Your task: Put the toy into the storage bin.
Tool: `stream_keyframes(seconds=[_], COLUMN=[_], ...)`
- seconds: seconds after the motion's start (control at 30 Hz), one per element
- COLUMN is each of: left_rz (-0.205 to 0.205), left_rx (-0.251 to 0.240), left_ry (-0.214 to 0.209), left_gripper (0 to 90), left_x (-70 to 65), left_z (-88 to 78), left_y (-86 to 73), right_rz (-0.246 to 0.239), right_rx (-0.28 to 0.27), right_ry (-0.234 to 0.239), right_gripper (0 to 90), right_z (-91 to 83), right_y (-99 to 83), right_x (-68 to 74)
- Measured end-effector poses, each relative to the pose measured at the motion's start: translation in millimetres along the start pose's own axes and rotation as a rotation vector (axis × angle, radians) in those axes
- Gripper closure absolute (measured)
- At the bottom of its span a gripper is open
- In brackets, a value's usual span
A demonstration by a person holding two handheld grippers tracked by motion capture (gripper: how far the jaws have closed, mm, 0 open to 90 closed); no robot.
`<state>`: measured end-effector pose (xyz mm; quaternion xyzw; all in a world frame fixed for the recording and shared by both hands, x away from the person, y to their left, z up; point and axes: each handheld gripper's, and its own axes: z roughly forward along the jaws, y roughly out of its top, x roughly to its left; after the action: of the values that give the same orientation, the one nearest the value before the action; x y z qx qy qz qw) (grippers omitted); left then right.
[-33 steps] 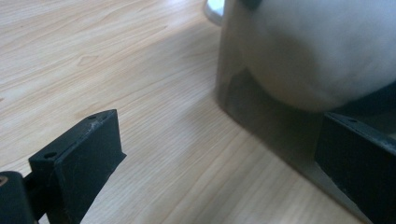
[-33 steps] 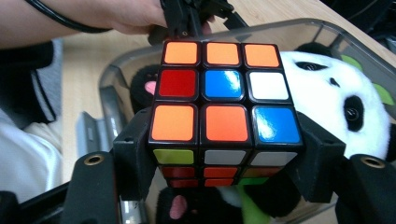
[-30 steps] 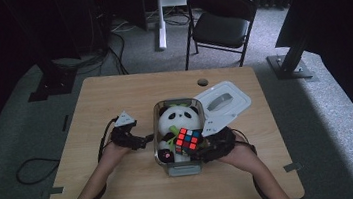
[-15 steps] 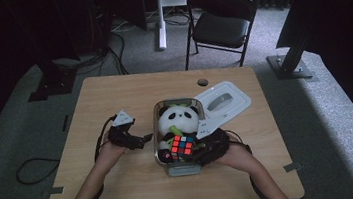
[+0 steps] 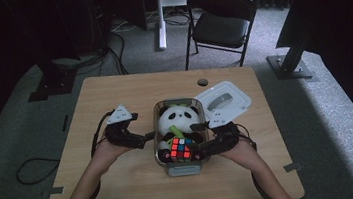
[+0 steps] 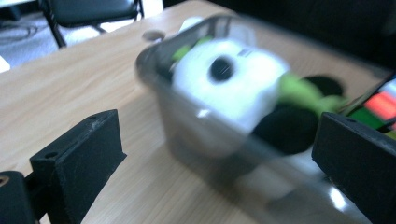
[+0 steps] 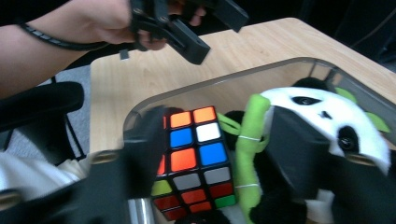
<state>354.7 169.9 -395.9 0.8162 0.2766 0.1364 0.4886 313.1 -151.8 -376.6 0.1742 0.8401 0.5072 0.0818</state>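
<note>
Right gripper (image 5: 201, 153): mine, nearest me, reaching into the near end of the box so its jaws bracket the cube. The jaws have just been closing, with the cube between them; the motion blur keeps me from telling whether the pads press on it yet.
Puzzle cube (image 7: 194, 161): stands on edge at the near end of the box, wedged against the panda's green stalk, so it can be taken from the sides.
Clear box (image 5: 159, 134): open-topped, mid-table, holding cube and panda together.
Left gripper (image 5: 144, 138): just beside the box's left wall; jaws wide apart though lately easing inward, nothing between them, holding nothing.
Plush panda (image 5: 179, 119): lies at the far end, head up, touching the cube.
Lid (image 5: 223, 103): set off to the far right of the box, leaving the top free.
</note>
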Motion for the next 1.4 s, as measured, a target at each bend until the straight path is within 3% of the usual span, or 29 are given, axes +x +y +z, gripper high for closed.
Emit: stream_keyframes(seconds=[0.03, 0.1, 0.13, 0.17, 0.2, 0.23, 0.37, 0.43, 0.5, 0.6, 0.63, 0.73, 1.0, 1.07, 1.23, 1.4], left_rz=[0.006, 0.017, 0.028, 0.028, 0.042, 0.054, 0.082, 0.094, 0.107, 0.138, 0.145, 0.158, 0.180, 0.187, 0.175, 0.197], left_rx=[-0.019, -0.028, -0.033, -0.033, -0.028, -0.026, -0.036, -0.018, 0.005, 0.030, 0.030, 0.054, 0.076, 0.080, 0.093, 0.107], left_ry=[-0.015, -0.054, -0.083, -0.083, -0.103, -0.116, -0.215, -0.250, -0.268, -0.294, -0.292, -0.295, -0.310, -0.291, -0.284, -0.265], left_gripper=[16.5, 23.3, 30.7, 35.3, 35.3, 39.8, 54.2, 57.1, 57.8, 57.9, 63.0, 65.9, 77.3, 81.0, 82.8, 84.8], left_x=[-5.9, -13.7, -19.2, -19.2, -26.3, -29.4, -43.0, -48.2, -52.3, -59.4, -61.3, -64.0, -64.5, -65.1, -65.2, -67.4], left_z=[-1.9, -2.3, -1.6, -1.6, 0.4, 1.1, 3.7, 6.4, 9.1, 12.8, 14.5, 20.9, 26.7, 26.5, 27.0, 28.9], left_y=[3.1, 5.9, 6.9, 6.9, 7.9, 8.3, 11.2, 12.3, 12.9, 13.0, 12.9, 13.3, 16.1, 15.6, 15.8, 15.2], right_rz=[-0.004, -0.012, 0.009, 0.009, 0.061, 0.092, 0.069, 0.057, 0.041, 0.046, 0.050, 0.062, 0.064, 0.069, 0.060, 0.060], right_rx=[0.002, 0.021, 0.048, 0.048, 0.078, 0.067, 0.030, 0.018, 0.025, 0.033, 0.050, 0.071, 0.076, 0.071, 0.078, 0.094], right_ry=[-0.010, -0.039, -0.018, -0.018, 0.035, 0.060, 0.030, 0.031, 0.007, 0.009, 0.007, 0.012, -0.015, -0.007, -0.015, -0.007], right_gripper=[46.3, 53.8, 54.6, 54.6, 56.1, 62.2, 69.1, 73.3, 75.2, 79.9, 84.7, 87.4, 89.0, 89.9, 90.0, 90.0], right_z=[-0.1, 1.6, 3.6, 3.6, 6.5, 7.3, 4.3, 3.3, 3.7, 4.7, 7.4, 12.0, 14.4, 14.6, 16.3, 20.7], right_y=[0.7, 1.5, 1.8, 1.8, 2.7, 1.8, 0.3, 0.9, 1.8, 1.6, 0.1, -2.7, -5.6, -7.3, -7.1, -8.0], right_x=[0.0, 1.9, 0.2, 0.2, -3.7, -5.6, -1.5, 1.7, 4.9, 5.7, 6.0, 4.4, 1.4, 1.3, 2.8, 3.6])
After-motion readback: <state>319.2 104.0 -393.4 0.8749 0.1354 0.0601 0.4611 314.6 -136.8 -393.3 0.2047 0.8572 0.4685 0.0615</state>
